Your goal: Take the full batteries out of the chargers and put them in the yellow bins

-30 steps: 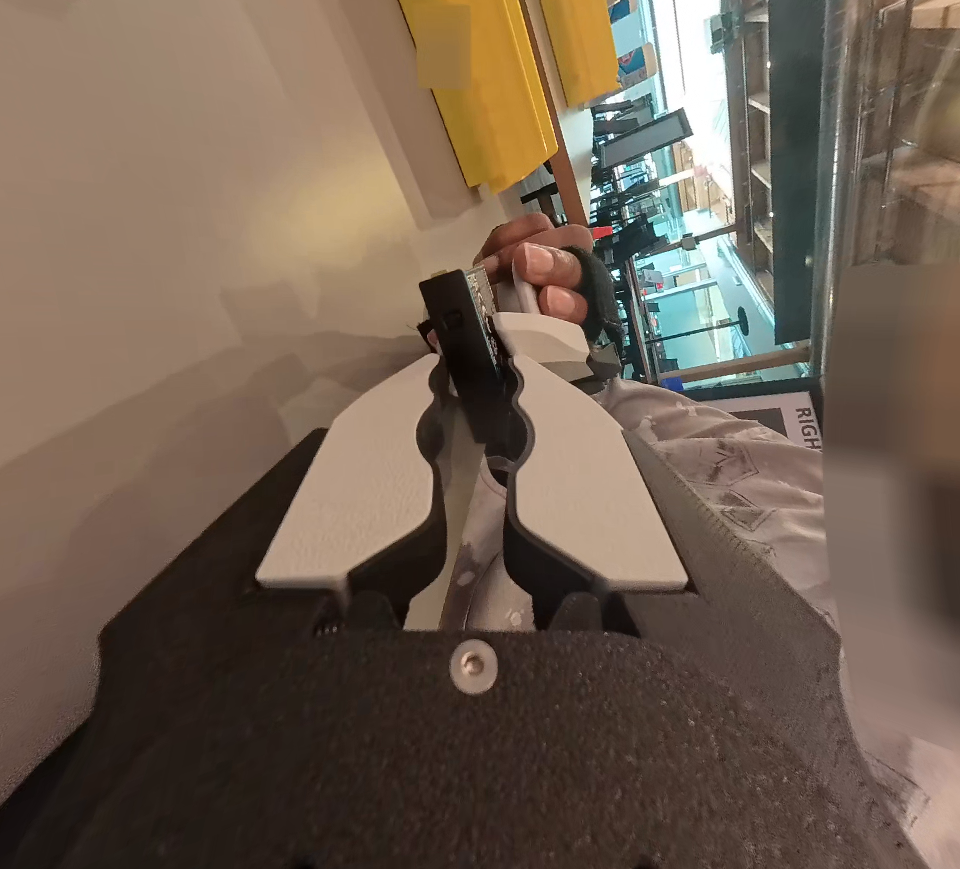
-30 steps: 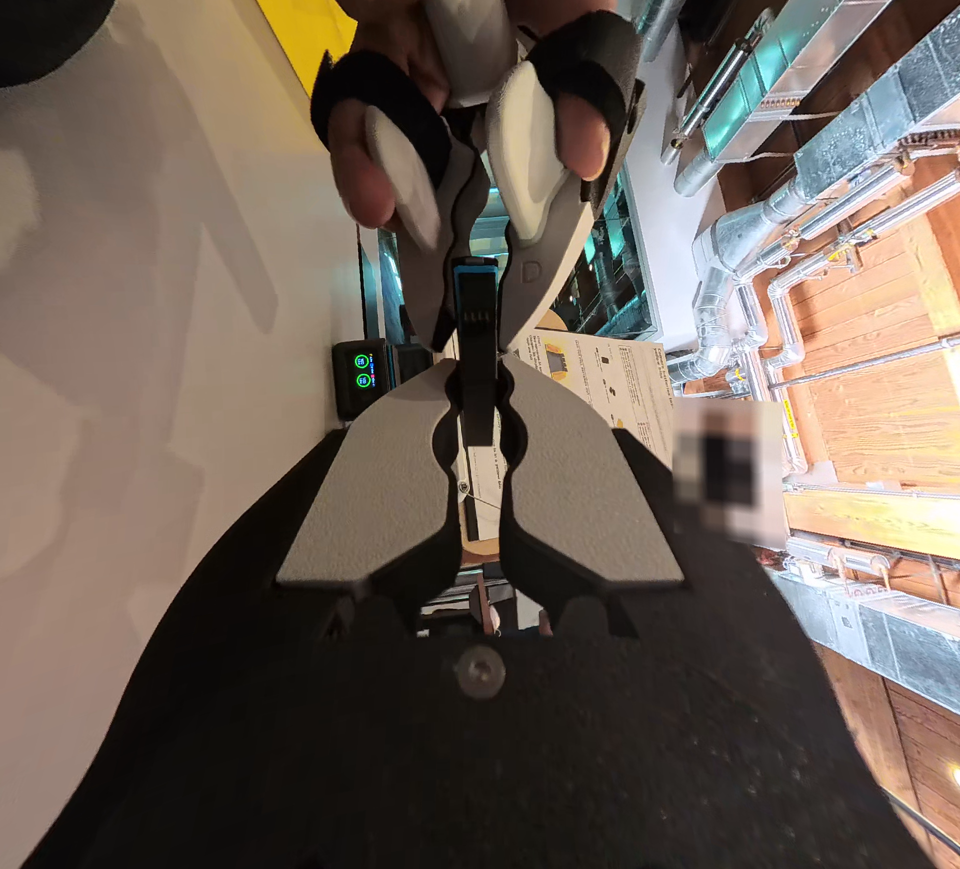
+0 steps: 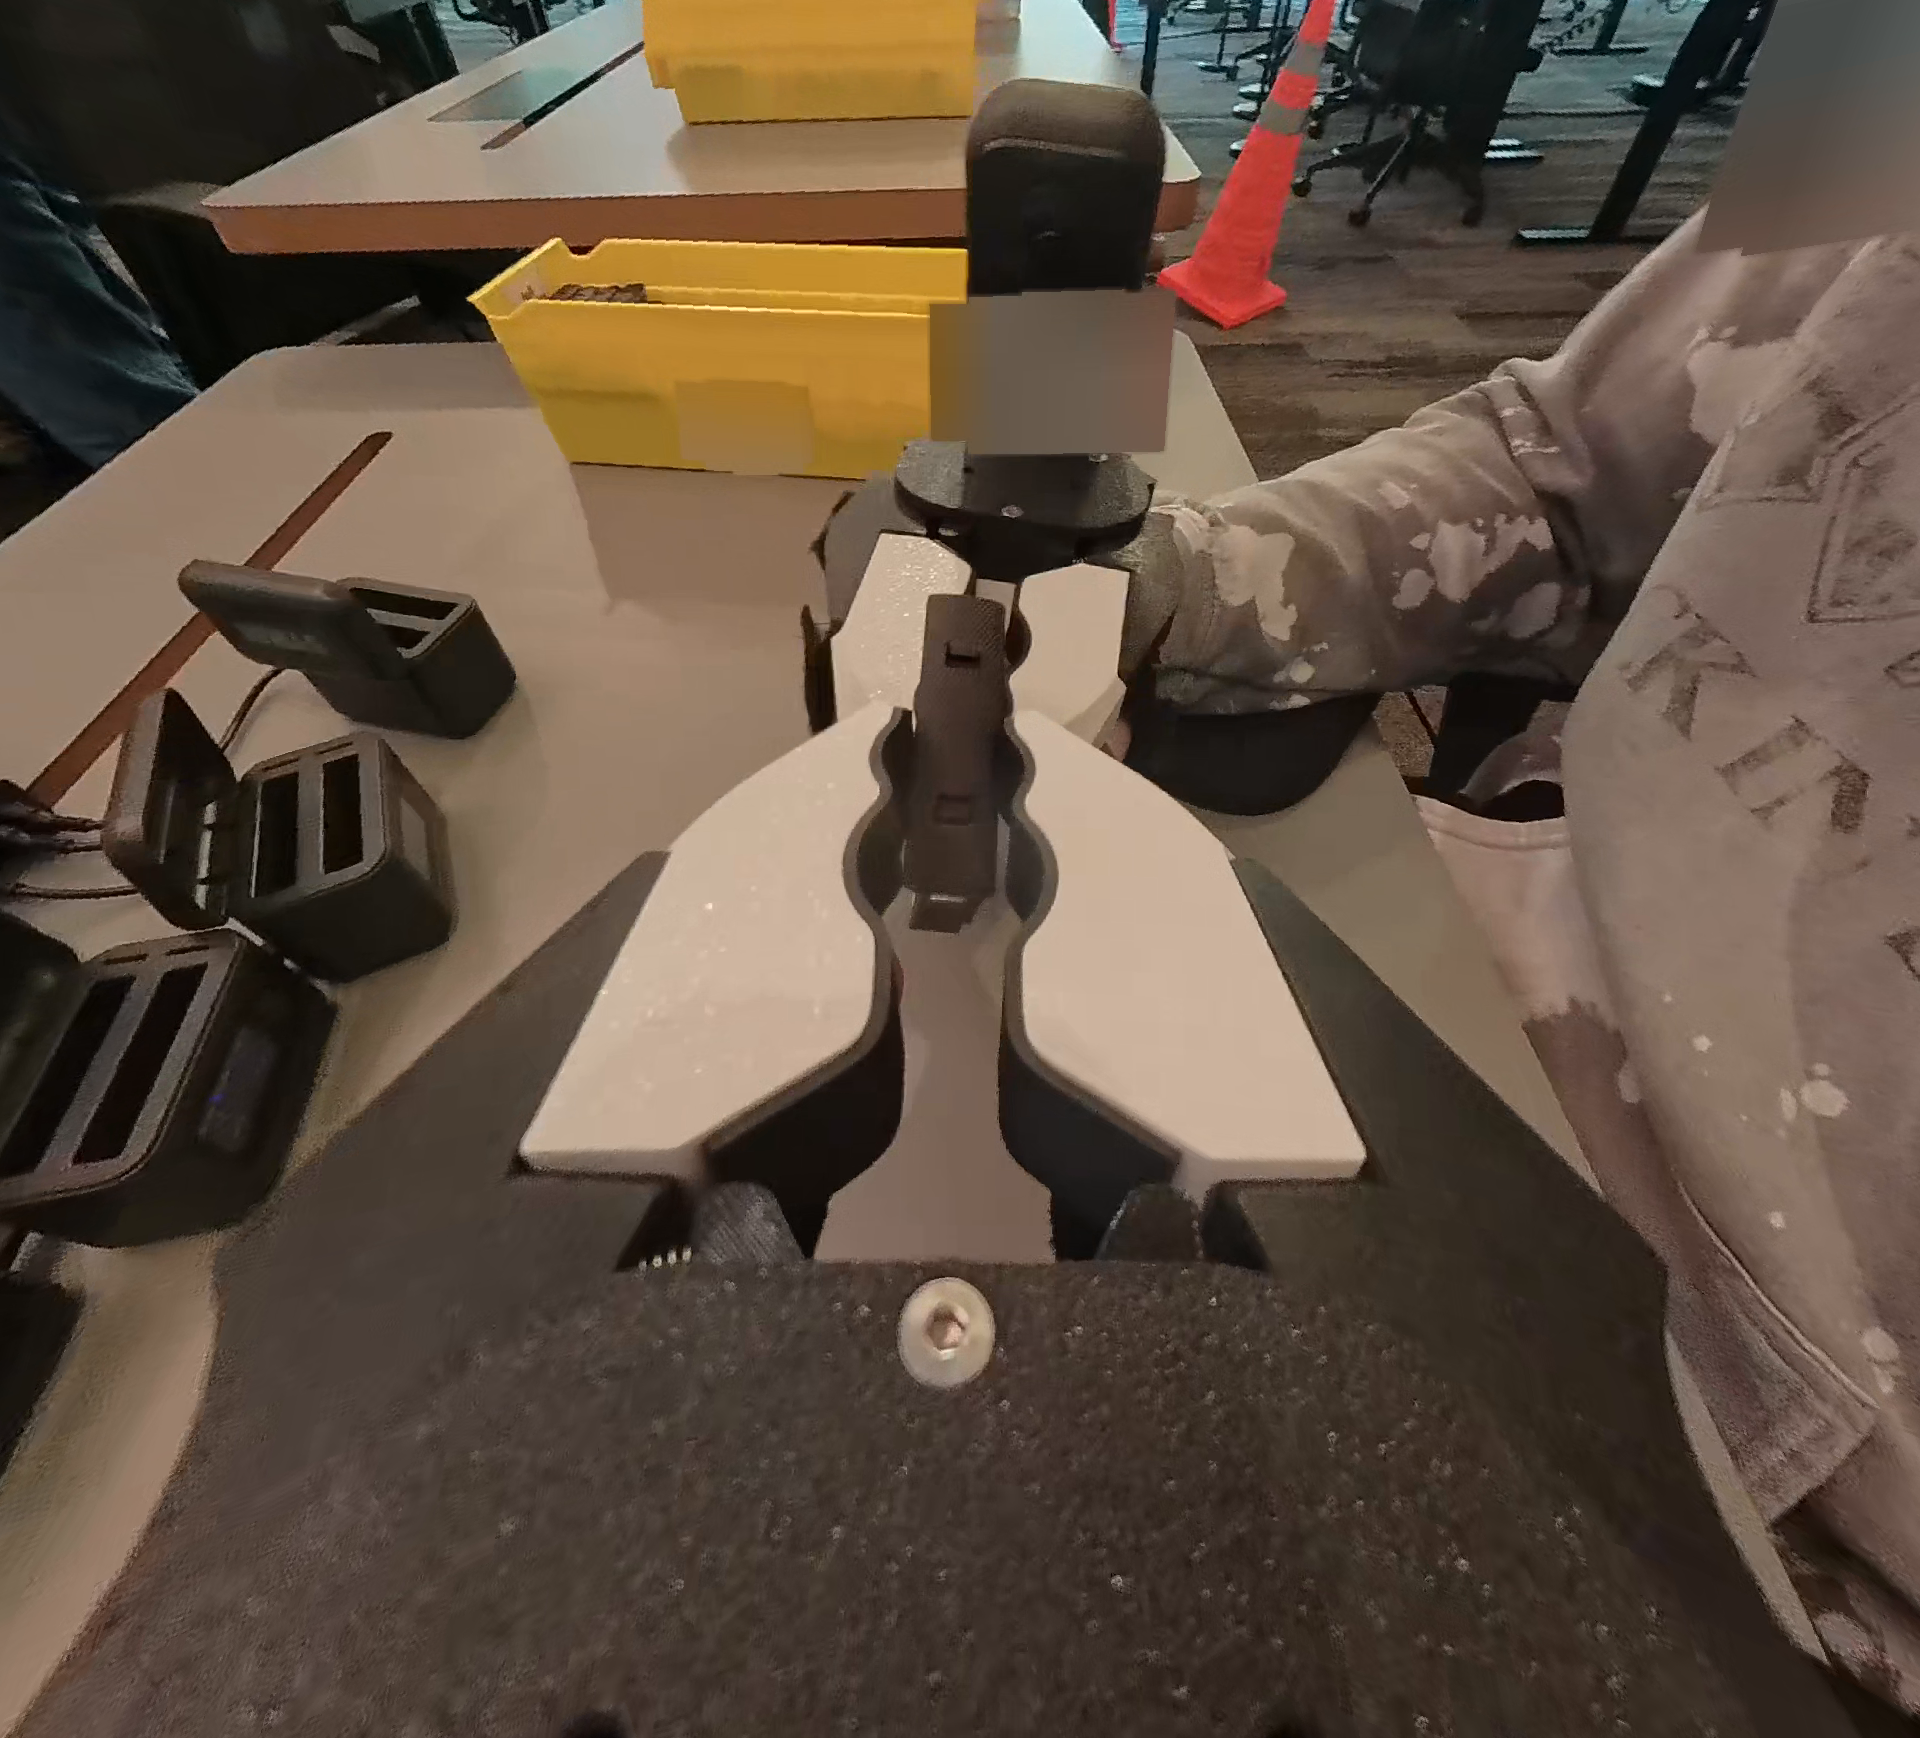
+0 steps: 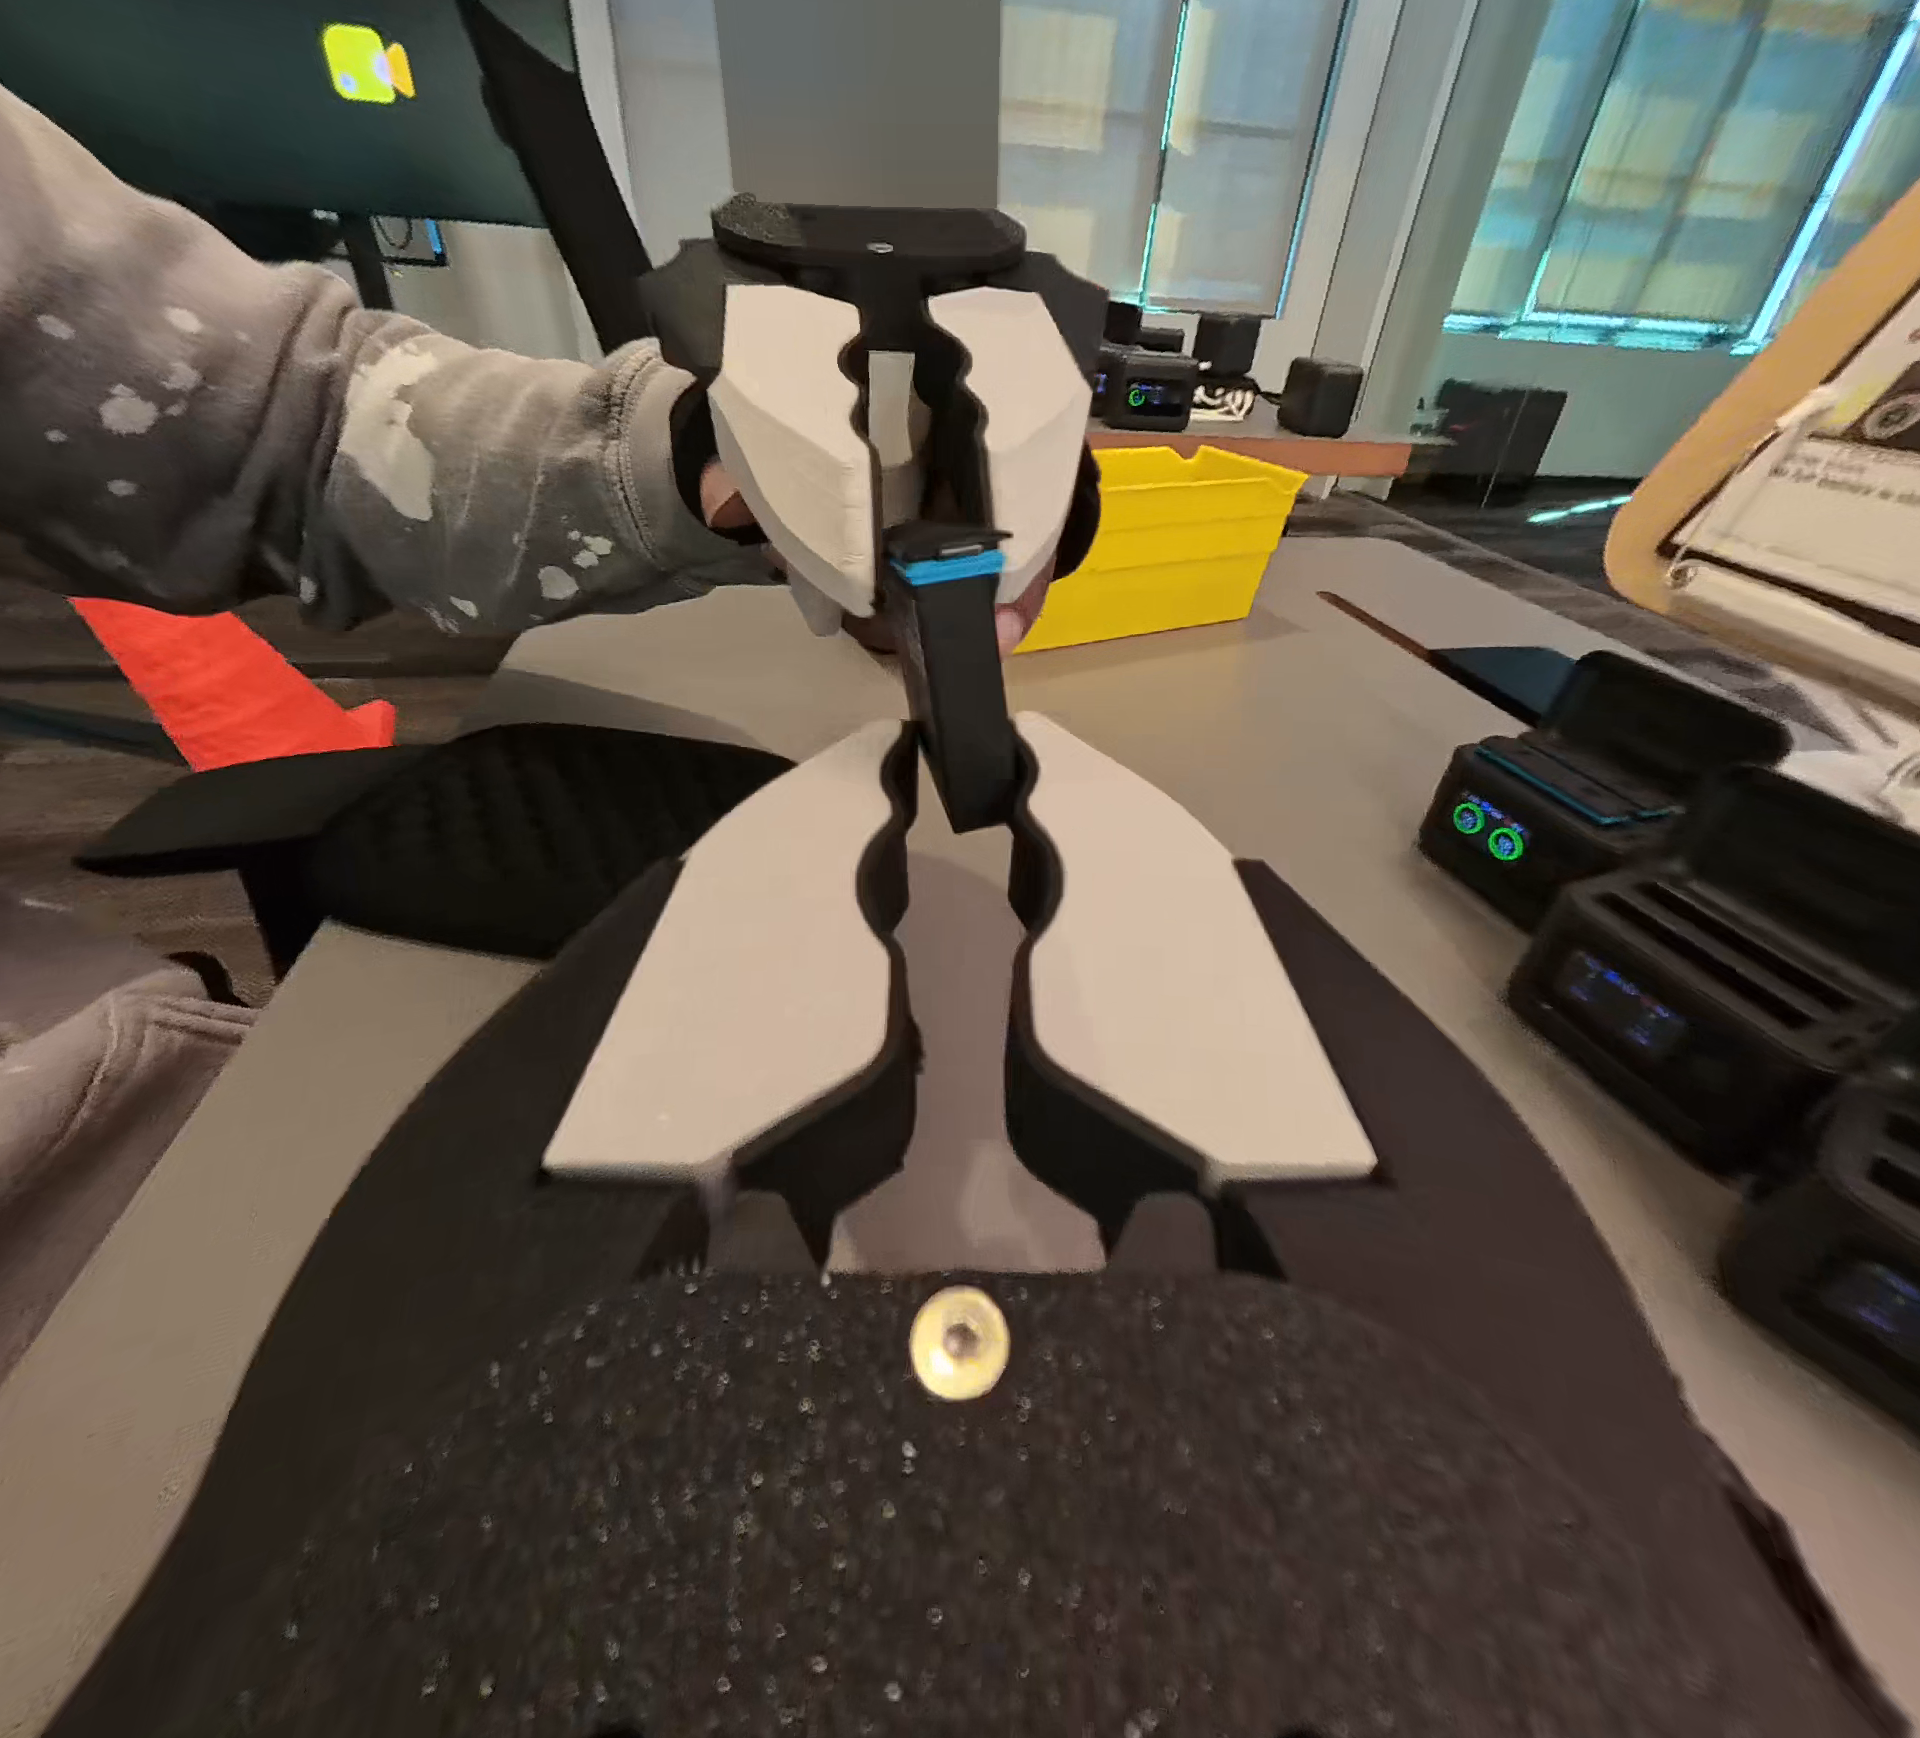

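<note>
Black battery (image 3: 951, 784) sits pinched betw. both tongs: left gripper (image 3: 951, 753) clamps one end, right gripper (image 4: 961, 753) clamps the other, blue-capped end pointing at the left one, tips nearly meeting over the table (image 3: 644, 608). Looks like a handover. Best way imo: only one gripper lets go, other keeps squeezing, then carry to yellow bin (image 3: 717, 358) ahead-left of left tongs. Open chargers (image 3: 312, 847) lie left of them; avoid twisting batt while both grip.
</note>
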Demonstrator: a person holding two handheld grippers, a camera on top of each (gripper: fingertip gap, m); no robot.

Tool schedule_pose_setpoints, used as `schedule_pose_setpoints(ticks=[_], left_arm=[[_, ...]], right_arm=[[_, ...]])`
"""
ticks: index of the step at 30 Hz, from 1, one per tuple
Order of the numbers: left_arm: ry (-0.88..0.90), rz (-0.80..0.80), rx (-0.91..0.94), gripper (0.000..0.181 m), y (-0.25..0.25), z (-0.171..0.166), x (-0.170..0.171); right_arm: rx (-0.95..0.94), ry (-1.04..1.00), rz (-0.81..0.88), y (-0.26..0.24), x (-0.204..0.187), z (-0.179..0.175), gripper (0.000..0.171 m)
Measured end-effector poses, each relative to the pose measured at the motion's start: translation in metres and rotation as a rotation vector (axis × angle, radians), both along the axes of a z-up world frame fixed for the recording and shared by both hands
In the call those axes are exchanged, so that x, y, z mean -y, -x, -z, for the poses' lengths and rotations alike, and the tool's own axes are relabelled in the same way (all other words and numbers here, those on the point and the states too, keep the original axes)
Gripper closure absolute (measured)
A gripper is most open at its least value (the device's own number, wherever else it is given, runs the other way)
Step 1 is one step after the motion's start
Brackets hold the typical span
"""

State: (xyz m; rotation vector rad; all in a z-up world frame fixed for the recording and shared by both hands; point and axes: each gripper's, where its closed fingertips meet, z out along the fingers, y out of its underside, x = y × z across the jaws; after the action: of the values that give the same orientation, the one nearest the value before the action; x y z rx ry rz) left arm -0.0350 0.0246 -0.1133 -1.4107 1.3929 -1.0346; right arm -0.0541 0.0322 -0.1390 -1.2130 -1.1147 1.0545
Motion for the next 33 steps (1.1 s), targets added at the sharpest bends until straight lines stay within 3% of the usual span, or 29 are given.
schedule_pose_setpoints(ticks=[4, 10, 17, 23, 25, 33], left_arm=[[-0.007, -0.076, -0.048, 0.163, 0.001, 0.002, -0.015], [-0.114, -0.132, -0.269, 0.163, 0.013, 0.014, -0.027], [-0.057, 0.001, -0.508, 0.153, 0.011, 0.027, -0.019], [-0.072, 0.091, -0.752, 0.157, 0.012, 0.047, -0.021], [-0.064, 0.118, -0.8, 0.166, 0.012, 0.051, -0.019], [-0.095, 0.121, -0.889, 0.166, 0.012, 0.049, -0.031]], right_arm=[[0.031, 0.001, 0.05, -0.005, -0.009, 0.002, 0.161], [0.073, 0.158, 0.01, -0.006, -0.014, 0.014, 0.161], [0.136, 0.197, -0.03, -0.004, -0.012, 0.028, 0.161], [0.184, 0.177, -0.04, -0.003, -0.01, 0.038, 0.161], [0.198, 0.176, -0.042, -0.003, -0.01, 0.04, 0.161], [0.202, 0.156, 0.028, -0.005, -0.02, 0.042, 0.161]])
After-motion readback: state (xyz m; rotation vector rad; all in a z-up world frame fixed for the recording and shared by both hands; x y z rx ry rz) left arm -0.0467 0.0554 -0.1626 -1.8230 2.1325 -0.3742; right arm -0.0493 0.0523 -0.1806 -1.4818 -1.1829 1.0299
